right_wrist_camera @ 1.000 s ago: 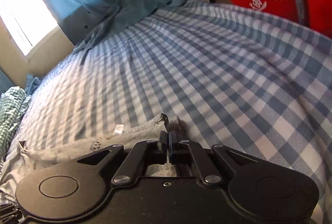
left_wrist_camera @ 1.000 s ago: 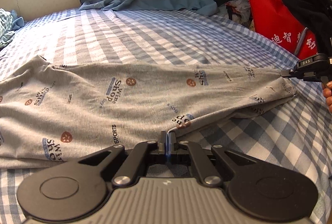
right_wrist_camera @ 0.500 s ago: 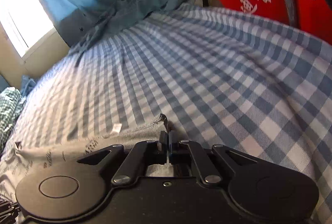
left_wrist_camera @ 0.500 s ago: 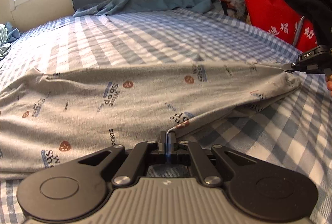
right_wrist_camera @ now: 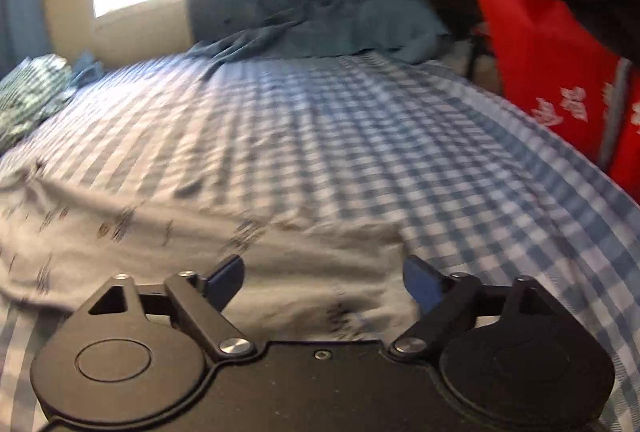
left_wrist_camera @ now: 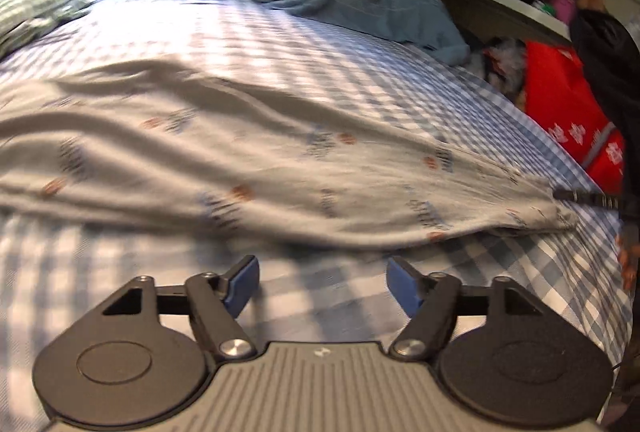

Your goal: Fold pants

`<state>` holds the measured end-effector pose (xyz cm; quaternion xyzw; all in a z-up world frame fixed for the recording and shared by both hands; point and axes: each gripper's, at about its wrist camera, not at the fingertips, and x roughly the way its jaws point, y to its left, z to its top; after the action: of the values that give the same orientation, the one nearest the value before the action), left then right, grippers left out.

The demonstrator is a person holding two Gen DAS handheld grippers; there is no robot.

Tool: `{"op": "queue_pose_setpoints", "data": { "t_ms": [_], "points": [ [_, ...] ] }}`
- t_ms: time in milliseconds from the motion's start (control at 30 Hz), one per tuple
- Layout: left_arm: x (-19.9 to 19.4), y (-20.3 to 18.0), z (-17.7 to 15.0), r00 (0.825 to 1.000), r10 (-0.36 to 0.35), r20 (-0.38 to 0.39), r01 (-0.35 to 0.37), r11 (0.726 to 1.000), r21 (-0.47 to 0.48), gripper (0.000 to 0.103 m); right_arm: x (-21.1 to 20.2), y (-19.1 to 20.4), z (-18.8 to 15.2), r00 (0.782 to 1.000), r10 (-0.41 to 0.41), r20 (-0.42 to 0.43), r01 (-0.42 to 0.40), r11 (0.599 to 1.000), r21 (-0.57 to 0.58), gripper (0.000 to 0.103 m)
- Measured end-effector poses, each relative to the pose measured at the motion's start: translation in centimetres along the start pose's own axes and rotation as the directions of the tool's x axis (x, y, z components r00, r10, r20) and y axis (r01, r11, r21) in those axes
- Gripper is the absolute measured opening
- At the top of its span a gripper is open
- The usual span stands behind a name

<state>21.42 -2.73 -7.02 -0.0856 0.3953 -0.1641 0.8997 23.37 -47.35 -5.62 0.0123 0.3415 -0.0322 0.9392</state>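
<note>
Two grippers, both letting go. Left wrist view: left gripper (left_wrist_camera: 322, 282) fingers are opening with nothing between them; the grey pants (left_wrist_camera: 248, 167) lie stretched across the checked bed (left_wrist_camera: 280, 43), edge just ahead of you. One lengthwise fold looks laid; next you need a fresh grip on one end to carry it over. Right wrist view: right gripper (right_wrist_camera: 324, 282) fingers are opening too, over the pants' end, no cloth pinched. Containers: only the red bag (right_wrist_camera: 560, 71) beside the bed, contents hidden.

One pants (left_wrist_camera: 248, 167); two tongs (left_wrist_camera: 322, 286) (right_wrist_camera: 323, 282); perhaps one red bag (left_wrist_camera: 560, 103).
</note>
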Motion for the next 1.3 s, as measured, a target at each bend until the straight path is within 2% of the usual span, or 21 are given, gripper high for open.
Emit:
{"op": "queue_pose_setpoints", "data": {
  "t_ms": [100, 200, 267, 333, 433, 533, 600, 633, 667, 700, 733, 767, 800, 833, 933, 967, 1000, 1067, 1133, 1200, 1300],
  "points": [
    [-2.5, 4.0, -0.7, 0.998, 0.061, 0.017, -0.059, 0.995, -0.081, 0.079, 2.1, 1.7, -1.6, 0.995, -0.050, -0.091, 0.044, 0.997, -0.069, 0.092],
    [-5.5, 9.3, -0.6, 0.982, 0.183, 0.045, -0.173, 0.971, -0.167, 0.086, 2.0, 2.5, -2.3, 0.992, -0.099, -0.074, 0.094, 0.994, -0.058, 0.093],
    [-7.3, 13.5, 0.0, 0.961, 0.268, 0.068, -0.244, 0.938, -0.246, 0.086, 1.2, 3.4, -2.0, 0.994, -0.099, -0.056, 0.097, 0.995, -0.036, 0.093],
    [-8.7, 18.2, 1.1, 0.941, 0.325, 0.091, -0.274, 0.893, -0.358, 0.087, 0.3, 5.0, -1.3, 0.998, -0.064, -0.020, 0.064, 0.997, -0.035, 0.096],
    [-9.9, 24.8, 2.7, 0.931, 0.340, 0.130, -0.229, 0.824, -0.518, 0.086, -0.5, 8.4, -0.1, 1.000, -0.015, 0.028, 0.017, 0.996, -0.088, 0.098],
    [-9.5, 30.0, 3.9, 0.943, 0.286, 0.169, -0.123, 0.774, -0.621, 0.082, -0.4, 11.8, 0.6, 0.997, 0.060, 0.039, -0.055, 0.991, -0.123, 0.098],
    [-8.5, 32.1, 4.6, 0.953, 0.245, 0.180, -0.063, 0.738, -0.672, 0.078, -0.1, 14.0, 0.7, 0.994, 0.102, 0.035, -0.096, 0.985, -0.146, 0.098],
    [-7.9, 33.1, 4.7, 0.956, 0.225, 0.189, -0.034, 0.723, -0.690, 0.073, 0.0, 15.1, 0.6, 0.992, 0.118, 0.034, -0.111, 0.980, -0.163, 0.098],
    [-7.3, 33.7, 5.0, 0.958, 0.218, 0.188, -0.025, 0.712, -0.702, 0.071, 0.1, 16.1, 0.6, 0.991, 0.130, 0.034, -0.122, 0.976, -0.182, 0.098],
    [-6.7, 34.2, 5.3, 0.959, 0.213, 0.185, -0.020, 0.706, -0.708, 0.064, 0.2, 16.9, 0.5, 0.990, 0.138, 0.035, -0.128, 0.971, -0.200, 0.098],
    [-6.1, 34.5, 5.5, 0.960, 0.214, 0.182, -0.024, 0.708, -0.705, 0.053, 0.2, 17.9, 0.4, 0.989, 0.144, 0.036, -0.133, 0.966, -0.220, 0.098],
    [-5.6, 34.7, 5.7, 0.959, 0.227, 0.168, -0.045, 0.711, -0.702, 0.046, 0.2, 18.5, 0.4, 0.988, 0.147, 0.037, -0.134, 0.963, -0.234, 0.098],
    [-5.2, 34.9, 5.9, 0.960, 0.247, 0.135, -0.085, 0.712, -0.697, 0.034, 0.2, 19.2, 0.3, 0.988, 0.148, 0.038, -0.135, 0.959, -0.248, 0.098],
    [-5.1, 35.0, 6.0, 0.959, 0.264, 0.107, -0.119, 0.712, -0.692, 0.026, 0.2, 19.6, 0.3, 0.988, 0.150, 0.039, -0.135, 0.956, -0.259, 0.098],
    [-5.5, 34.4, 6.5, 0.951, 0.293, 0.100, -0.161, 0.743, -0.650, 0.024, 0.0, 20.5, 0.0, 0.986, 0.159, 0.050, -0.138, 0.947, -0.290, 0.098],
    [-5.6, 34.2, 6.6, 0.947, 0.303, 0.103, -0.175, 0.759, -0.627, 0.021, 0.1, 20.7, -0.1, 0.985, 0.163, 0.051, -0.141, 0.944, -0.299, 0.098],
    [-5.5, 34.0, 6.9, 0.943, 0.318, 0.101, -0.196, 0.774, -0.602, 0.013, 0.3, 20.9, -0.2, 0.985, 0.165, 0.049, -0.143, 0.942, -0.303, 0.098],
    [-5.5, 33.6, 7.5, 0.938, 0.333, 0.098, -0.224, 0.795, -0.563, 0.010, 0.9, 21.2, -0.5, 0.987, 0.159, 0.036, -0.142, 0.945, -0.295, 0.098],
    [-6.1, 32.5, 8.1, 0.922, 0.356, 0.150, -0.240, 0.831, -0.501, 0.010, 1.2, 21.3, -0.9, 0.987, 0.160, 0.029, -0.146, 0.952, -0.268, 0.098],
    [-6.2, 31.3, 8.5, 0.902, 0.392, 0.181, -0.290, 0.861, -0.418, 0.010, 1.6, 21.6, -1.5, 0.984, 0.175, 0.012, -0.167, 0.954, -0.248, 0.098],
    [-5.1, 31.5, 8.5, 0.907, 0.402, 0.128, -0.328, 0.862, -0.386, 0.013, 2.2, 22.1, -2.6, 0.985, 0.169, -0.016, -0.168, 0.953, -0.252, 0.098]
  ]
}}
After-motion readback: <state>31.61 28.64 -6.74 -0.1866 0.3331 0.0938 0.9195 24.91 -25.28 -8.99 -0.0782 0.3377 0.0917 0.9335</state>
